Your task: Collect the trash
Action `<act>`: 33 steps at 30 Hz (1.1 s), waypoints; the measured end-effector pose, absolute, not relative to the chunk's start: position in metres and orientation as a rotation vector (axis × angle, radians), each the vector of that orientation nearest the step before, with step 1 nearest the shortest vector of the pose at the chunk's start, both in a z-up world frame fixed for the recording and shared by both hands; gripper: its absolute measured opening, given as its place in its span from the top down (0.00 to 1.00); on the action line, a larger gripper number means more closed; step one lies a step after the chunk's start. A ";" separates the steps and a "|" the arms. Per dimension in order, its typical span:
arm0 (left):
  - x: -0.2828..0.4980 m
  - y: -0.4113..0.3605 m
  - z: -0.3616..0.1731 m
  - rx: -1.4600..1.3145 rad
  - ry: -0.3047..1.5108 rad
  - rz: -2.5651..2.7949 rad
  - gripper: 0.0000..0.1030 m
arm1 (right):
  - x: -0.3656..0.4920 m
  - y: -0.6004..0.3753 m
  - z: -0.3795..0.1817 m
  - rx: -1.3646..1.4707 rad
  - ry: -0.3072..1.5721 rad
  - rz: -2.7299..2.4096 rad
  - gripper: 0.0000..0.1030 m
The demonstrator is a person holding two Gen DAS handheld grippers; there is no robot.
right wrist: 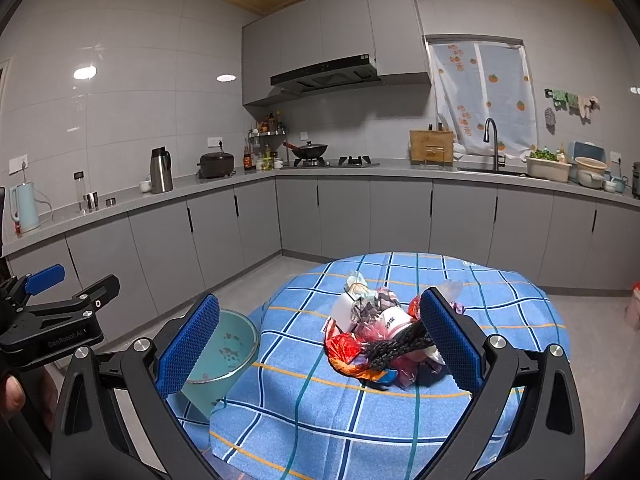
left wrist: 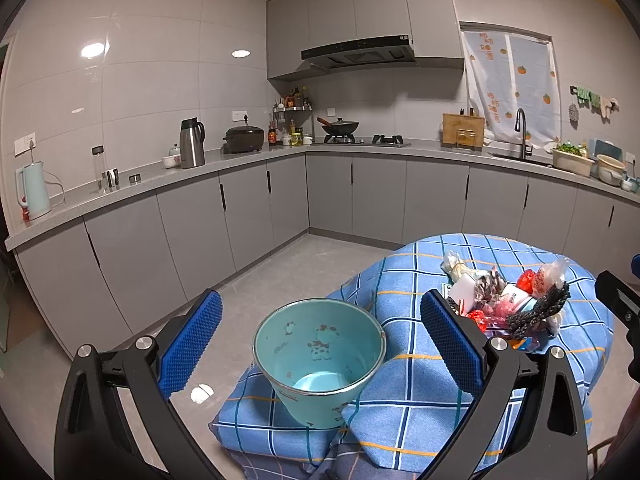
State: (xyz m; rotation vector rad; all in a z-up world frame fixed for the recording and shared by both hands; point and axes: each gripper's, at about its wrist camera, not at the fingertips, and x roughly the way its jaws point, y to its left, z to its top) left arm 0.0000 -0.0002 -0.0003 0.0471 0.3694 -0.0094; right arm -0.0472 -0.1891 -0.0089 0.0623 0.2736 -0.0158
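Blue-padded left tongs (left wrist: 320, 344) and right tongs (right wrist: 320, 346) both gape wide, holding and touching nothing.

The trash pile (right wrist: 380, 332) sits mid-table on the checked cloth (right wrist: 500, 312), with bare cloth all around it out to the far, right and near edges. At the table's left edge the teal bucket (left wrist: 320, 356) stands with its mouth unblocked, and open floor (left wrist: 280, 276) lies beyond it toward the cabinets (left wrist: 192, 232).

Trash pile (right wrist: 380, 332) on tablecloth (right wrist: 500, 304), betw. wide-apart right tongs (right wrist: 320, 344).
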 end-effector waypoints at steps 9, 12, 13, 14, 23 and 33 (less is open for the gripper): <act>0.008 0.003 -0.002 0.050 0.372 -0.011 0.05 | -0.047 -0.189 -0.010 0.061 0.274 -0.017 0.04; 0.000 0.002 -0.001 0.046 0.366 -0.006 0.05 | -0.047 -0.190 -0.010 0.062 0.273 -0.017 0.04; 0.001 0.002 -0.001 0.045 0.366 -0.006 0.05 | -0.046 -0.190 -0.010 0.062 0.274 -0.017 0.04; 0.001 0.003 -0.001 0.045 0.366 -0.006 0.05 | -0.046 -0.190 -0.010 0.062 0.274 -0.017 0.04; 0.001 0.003 0.000 0.051 0.366 -0.001 0.05 | -0.047 -0.191 -0.010 0.062 0.274 -0.020 0.04; 0.001 0.003 0.000 0.052 0.365 0.005 0.05 | -0.045 -0.190 -0.011 0.064 0.274 -0.021 0.04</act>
